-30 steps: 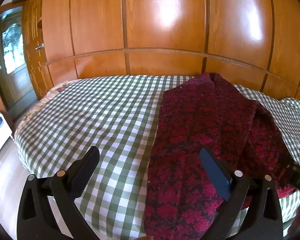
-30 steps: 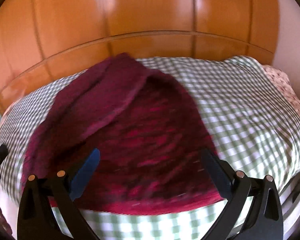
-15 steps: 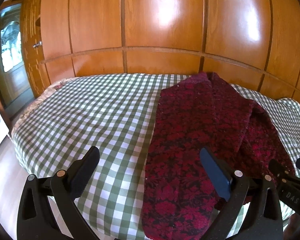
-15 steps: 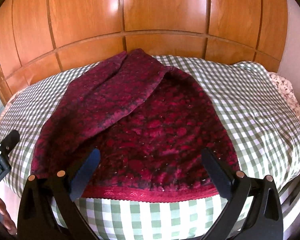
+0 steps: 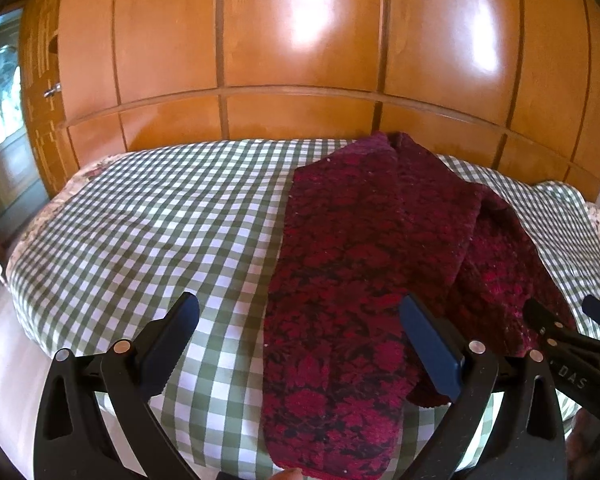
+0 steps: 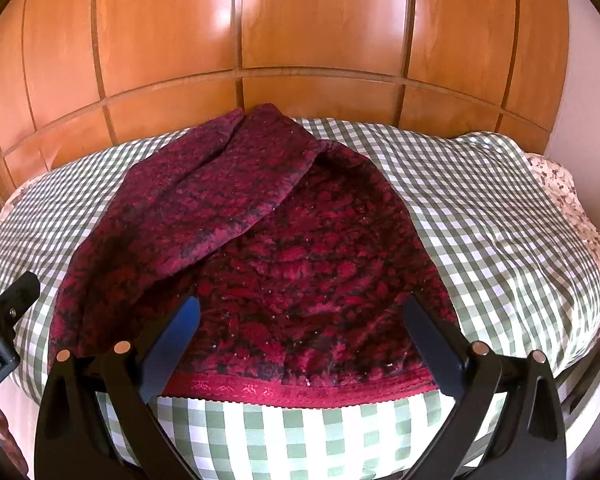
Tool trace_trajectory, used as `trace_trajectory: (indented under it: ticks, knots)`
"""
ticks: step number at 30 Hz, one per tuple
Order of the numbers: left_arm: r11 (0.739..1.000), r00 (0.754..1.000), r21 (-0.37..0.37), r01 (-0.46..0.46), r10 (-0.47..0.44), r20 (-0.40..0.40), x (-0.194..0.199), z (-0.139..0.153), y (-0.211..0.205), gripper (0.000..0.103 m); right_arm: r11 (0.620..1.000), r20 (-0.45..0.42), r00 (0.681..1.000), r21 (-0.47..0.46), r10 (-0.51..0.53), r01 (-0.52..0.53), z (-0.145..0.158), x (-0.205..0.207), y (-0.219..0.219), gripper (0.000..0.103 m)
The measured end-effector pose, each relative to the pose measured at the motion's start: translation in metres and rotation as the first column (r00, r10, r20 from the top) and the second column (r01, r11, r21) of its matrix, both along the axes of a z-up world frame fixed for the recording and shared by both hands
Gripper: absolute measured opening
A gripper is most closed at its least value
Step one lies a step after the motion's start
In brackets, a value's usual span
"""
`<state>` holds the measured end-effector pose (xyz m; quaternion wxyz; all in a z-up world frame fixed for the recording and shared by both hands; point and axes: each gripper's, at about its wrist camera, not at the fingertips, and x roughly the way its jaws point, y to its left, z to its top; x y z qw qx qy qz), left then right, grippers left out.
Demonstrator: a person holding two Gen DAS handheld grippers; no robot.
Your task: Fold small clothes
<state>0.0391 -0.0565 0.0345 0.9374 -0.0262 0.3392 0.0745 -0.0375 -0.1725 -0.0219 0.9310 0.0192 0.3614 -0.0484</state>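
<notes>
two grippers in view, both with jaws spread wide and holding nothing. left gripper hovers above the near edge of the bed; its left finger sits over bare green-and-white checked bedsheet, its right finger over the left fold of the garment. dark red patterned garment lies flat on the sheet, right of the bed's centre in the left view, its left side folded over the body, hem with lace trim along the near edge. right gripper hovers over the hem, both fingers above the cloth, contact not evident. wooden panelled wardrobe stands behind the bed. floral fabric shows at the far right edge.
</notes>
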Motion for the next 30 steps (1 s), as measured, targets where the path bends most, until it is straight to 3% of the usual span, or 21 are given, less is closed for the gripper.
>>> trace_trajectory:
  ticks: [30]
  knots:
    - [1.000, 1.000, 0.018, 0.020, -0.020, -0.002, -0.0036, -0.0045, -0.0041, 0.099, 0.999, 0.021, 1.000, -0.033, -0.012, 0.012, 0.0005, -0.0048, 0.0023, 0.101]
